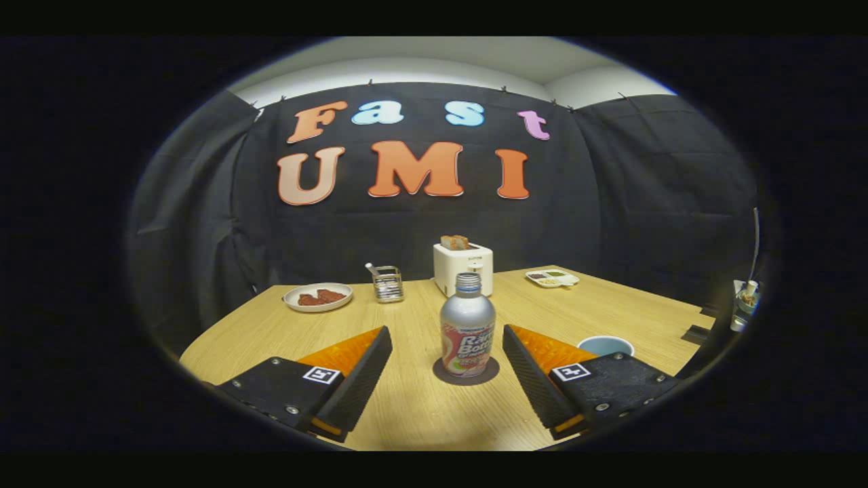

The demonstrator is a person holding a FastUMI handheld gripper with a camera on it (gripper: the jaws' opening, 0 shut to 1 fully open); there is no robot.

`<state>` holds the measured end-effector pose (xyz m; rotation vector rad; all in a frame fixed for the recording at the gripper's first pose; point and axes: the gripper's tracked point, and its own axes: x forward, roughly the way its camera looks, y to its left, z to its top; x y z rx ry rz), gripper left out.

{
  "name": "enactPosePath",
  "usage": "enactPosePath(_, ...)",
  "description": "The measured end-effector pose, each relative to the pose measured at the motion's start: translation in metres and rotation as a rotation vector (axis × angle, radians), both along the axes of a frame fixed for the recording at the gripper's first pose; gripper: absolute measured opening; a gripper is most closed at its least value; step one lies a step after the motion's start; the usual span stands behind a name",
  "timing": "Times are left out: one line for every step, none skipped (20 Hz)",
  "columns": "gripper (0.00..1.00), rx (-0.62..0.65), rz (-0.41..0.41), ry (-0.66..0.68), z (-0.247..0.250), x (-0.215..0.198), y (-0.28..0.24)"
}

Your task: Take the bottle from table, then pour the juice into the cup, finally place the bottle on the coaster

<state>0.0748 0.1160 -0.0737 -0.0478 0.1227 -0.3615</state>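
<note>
Bottle [467, 324], uncapped, its label blurred, upright on dark coaster [466, 371] on wooden table [630, 308]; gripper [447, 366] released, fingers flanking it, black-draped booth.

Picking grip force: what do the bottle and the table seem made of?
Bottle: likely aluminium, with a matte silver shoulder and a printed label wrap. Table: wood or wood-look laminate, pale grain, low sheen. Gripper is open, its jaws flanking the bottle without touching.

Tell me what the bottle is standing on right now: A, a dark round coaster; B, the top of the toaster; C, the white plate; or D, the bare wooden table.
A: the bottle stands upright on the dark round coaster, between the open gripper fingers, which do not touch it.
</note>
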Motion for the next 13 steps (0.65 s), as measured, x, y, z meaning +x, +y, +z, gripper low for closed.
enactPosePath(0.98,-0.007,0.019,-0.013,0.003,-0.003,0.012)
enactPosePath(0.98,-0.006,0.04,-0.019,0.003,-0.005,0.024)
enactPosePath(0.97,-0.004,0.06,-0.019,0.0,-0.008,0.038)
enactPosePath(0.97,-0.009,0.08,-0.019,-0.001,-0.011,0.051)
enactPosePath(0.98,-0.02,0.097,-0.015,-0.003,-0.014,0.063)
enactPosePath(0.98,-0.027,0.107,-0.014,-0.004,-0.016,0.071)
enactPosePath(0.98,-0.026,0.127,-0.019,-0.006,-0.017,0.082)
enactPosePath(0.98,-0.014,0.152,-0.021,-0.009,-0.019,0.094)
enactPosePath(0.98,-0.005,0.176,-0.026,-0.01,-0.021,0.105)
enactPosePath(0.98,-0.006,0.198,-0.03,-0.01,-0.023,0.113)
enactPosePath(0.98,-0.021,0.212,-0.034,-0.008,-0.026,0.118)
enactPosePath(0.98,-0.045,0.217,-0.038,-0.008,-0.028,0.118)
enactPosePath(0.97,-0.07,0.211,-0.034,-0.008,-0.03,0.117)
